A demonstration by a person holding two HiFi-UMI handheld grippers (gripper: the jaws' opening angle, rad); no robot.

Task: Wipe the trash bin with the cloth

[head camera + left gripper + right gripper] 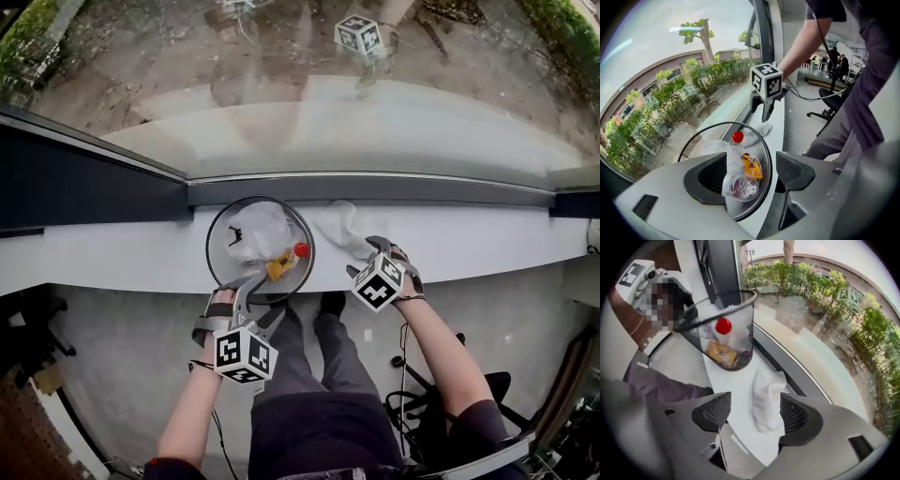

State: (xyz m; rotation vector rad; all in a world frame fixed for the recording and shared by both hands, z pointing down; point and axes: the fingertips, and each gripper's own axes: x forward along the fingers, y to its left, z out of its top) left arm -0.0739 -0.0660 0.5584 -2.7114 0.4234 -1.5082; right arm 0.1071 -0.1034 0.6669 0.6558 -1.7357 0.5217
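Note:
A black wire-mesh trash bin [214, 255] stands on the white window ledge [487, 246]. Inside it lie a clear bottle with a red cap [300, 249], a yellow wrapper and crumpled plastic. The white cloth [341, 228] lies bunched on the ledge just right of the bin. My left gripper [259, 298] is open at the bin's near side, its jaws standing either side of the near rim [765, 154]. My right gripper [364, 257] is open over the cloth [767, 397], which lies loose between its pads [794, 414]. The bin [740, 317] sits beyond it.
A large window pane [375, 112] rises directly behind the ledge, with a dark frame [84, 178] at the left. The person's legs [319, 375] stand against the ledge's front. An office chair [441, 403] is at the lower right on the grey floor.

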